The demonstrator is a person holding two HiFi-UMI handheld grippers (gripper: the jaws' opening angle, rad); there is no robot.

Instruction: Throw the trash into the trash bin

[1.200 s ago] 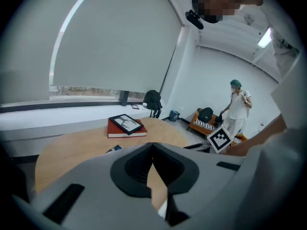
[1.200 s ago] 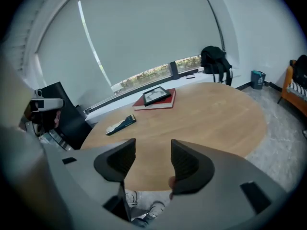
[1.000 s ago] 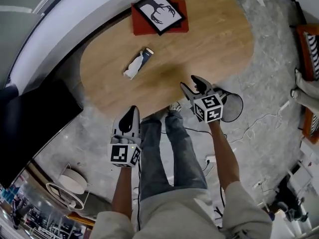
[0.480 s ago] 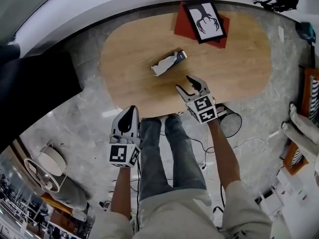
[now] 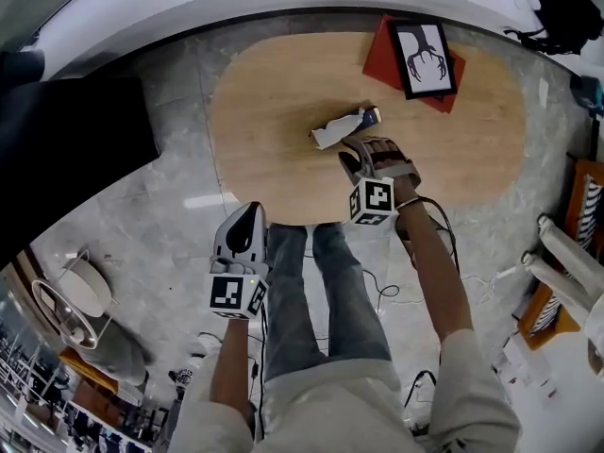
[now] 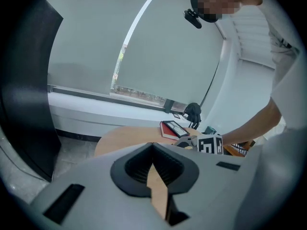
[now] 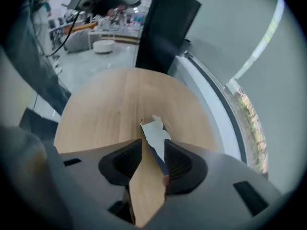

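Head view: trash (image 5: 342, 127) on table (image 5: 274, 121), just ahead of R gripper (image 5: 363, 152); L gripper (image 5: 247, 211) off table.
L gripper view: jaws clenched, empty; keep it clear.
R gripper view: jaws just been closing, trash (image 7: 156, 131) between, not yet clamped. Centre your pads on bulk, squeeze before lift.

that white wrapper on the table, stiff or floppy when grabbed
The wrapper looks thin and creased, so it will probably crumple and feel light. Lying flat on the wooden table, it seems likelier to slide than roll.

Right hand-held gripper (image 5: 361, 151) has just been closing about trash (image 5: 340, 127); left hand-held gripper (image 5: 247, 210) closed.
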